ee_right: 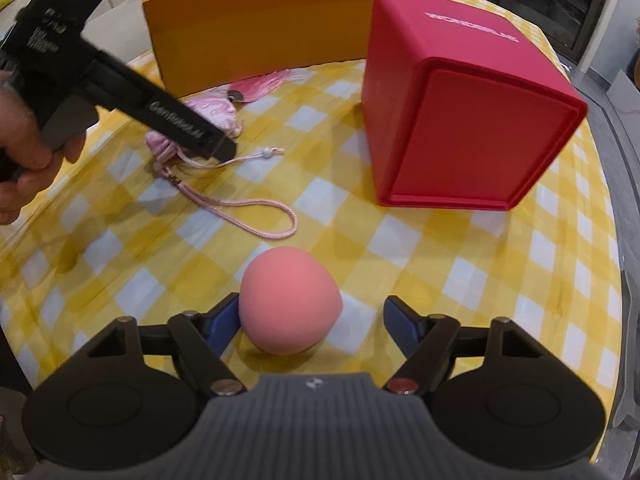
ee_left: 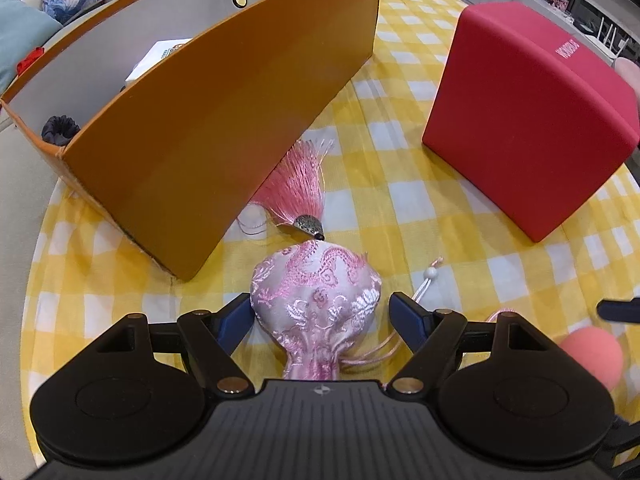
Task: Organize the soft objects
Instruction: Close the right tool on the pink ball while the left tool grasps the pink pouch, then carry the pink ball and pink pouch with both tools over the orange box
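Jaws apart on both: I'd centre left gripper (ee_left: 322,314) on sachet (ee_left: 316,304), right gripper (ee_right: 310,318) on sponge (ee_right: 290,300) (squeeze gently).

Both grippers, left gripper (ee_left: 320,316) and right gripper (ee_right: 310,316), wide-jawed, angled downward

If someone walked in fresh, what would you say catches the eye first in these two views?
Probably the big red box standing on the yellow checked tablecloth, with the orange box behind. Next, the pink brocade pouch between the left gripper fingers, and the coral sponge between the right gripper fingers.
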